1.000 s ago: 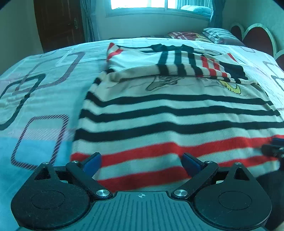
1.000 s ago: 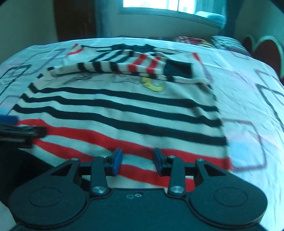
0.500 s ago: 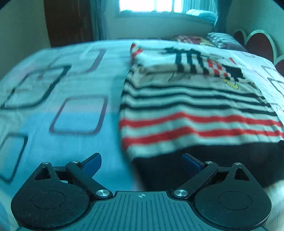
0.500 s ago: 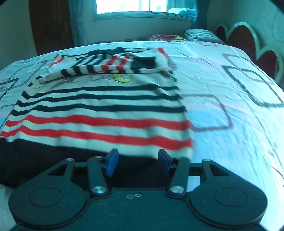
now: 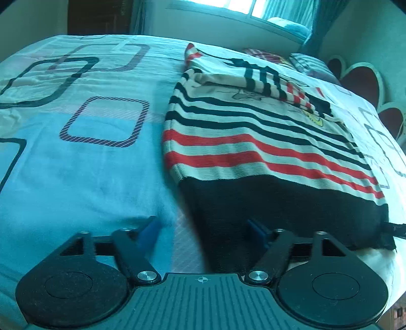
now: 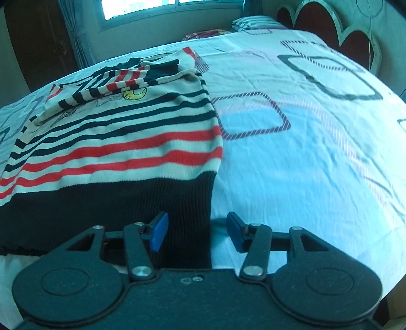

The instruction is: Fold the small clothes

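Both grippers have moved outward to the sweater's (image 5: 253,142) hem corners; left gripper (image 5: 205,232) and right gripper (image 6: 196,234) are standing spread, having just narrowed, gripping nothing.

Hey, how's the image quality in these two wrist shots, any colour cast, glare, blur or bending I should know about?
Left wrist view: strong cyan cast, blown-out window, bed sheet curved by the fisheye, soft blur along the striped sweater's near left edge. Right wrist view: same cast, window overexposed, sweater fairly sharp, headboard bowed toward the frame edge.
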`<state>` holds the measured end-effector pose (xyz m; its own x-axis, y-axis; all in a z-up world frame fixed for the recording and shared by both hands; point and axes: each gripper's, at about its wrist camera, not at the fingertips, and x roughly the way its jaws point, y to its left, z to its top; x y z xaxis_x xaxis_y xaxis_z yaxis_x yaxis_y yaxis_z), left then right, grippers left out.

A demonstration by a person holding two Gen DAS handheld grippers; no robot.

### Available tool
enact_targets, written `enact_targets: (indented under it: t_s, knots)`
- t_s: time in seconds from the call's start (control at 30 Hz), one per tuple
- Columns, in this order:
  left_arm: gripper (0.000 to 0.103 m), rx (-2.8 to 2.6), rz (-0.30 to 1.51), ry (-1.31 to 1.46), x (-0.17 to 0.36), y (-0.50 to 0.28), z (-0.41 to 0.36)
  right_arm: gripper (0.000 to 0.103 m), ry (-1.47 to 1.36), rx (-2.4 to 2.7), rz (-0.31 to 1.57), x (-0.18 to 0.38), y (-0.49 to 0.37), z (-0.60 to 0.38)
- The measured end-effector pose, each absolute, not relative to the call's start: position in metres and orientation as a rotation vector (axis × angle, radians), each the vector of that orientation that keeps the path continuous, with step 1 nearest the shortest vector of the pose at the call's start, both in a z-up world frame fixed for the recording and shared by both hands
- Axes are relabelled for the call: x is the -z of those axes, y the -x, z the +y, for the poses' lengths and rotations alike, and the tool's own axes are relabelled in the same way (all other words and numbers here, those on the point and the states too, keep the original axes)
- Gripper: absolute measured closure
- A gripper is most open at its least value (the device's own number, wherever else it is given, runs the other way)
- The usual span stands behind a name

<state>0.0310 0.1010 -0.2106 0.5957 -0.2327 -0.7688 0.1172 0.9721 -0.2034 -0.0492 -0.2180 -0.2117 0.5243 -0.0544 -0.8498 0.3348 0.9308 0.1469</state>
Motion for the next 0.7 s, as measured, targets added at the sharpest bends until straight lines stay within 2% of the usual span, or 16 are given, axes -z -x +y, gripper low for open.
enact_targets:
  t_s: [0.07,0.1,0.23,0.33,0.47,0.5,0.53,0.6,0.7]
  knots:
    - [0.061,0.222,0.918,0.173,0.209,-0.033,0.104,0.07,-0.327,0.221,1.002,0.211,0.049,-0.217]
    - [0.065,0.237,0.931,0.19,0.209,-0.035,0.103,0.071,-0.332,0.214,1.006,0.211,0.049,-0.217]
    - [0.068,0.276,0.96,0.229,0.209,-0.038,0.102,0.085,-0.372,0.197,1.012,0.21,0.048,-0.218]
    - [0.068,0.3,0.97,0.26,0.211,-0.04,0.104,0.084,-0.374,0.192,1.017,0.211,0.047,-0.217]
    - [0.068,0.34,0.986,0.297,0.213,-0.044,0.104,0.075,-0.384,0.18,1.031,0.211,0.042,-0.217]
    - [0.071,0.353,0.986,0.298,0.213,-0.044,0.103,0.077,-0.37,0.181,1.035,0.21,0.041,-0.215]
    - [0.087,0.366,0.988,0.3,0.214,-0.045,0.102,0.081,-0.366,0.179,1.038,0.21,0.041,-0.214]
    - [0.09,0.39,0.982,0.305,0.215,-0.045,0.1,0.09,-0.375,0.175,1.041,0.209,0.042,-0.215]
    - [0.09,0.412,0.947,0.291,0.21,-0.047,0.096,0.092,-0.415,0.164,1.022,0.202,0.041,-0.218]
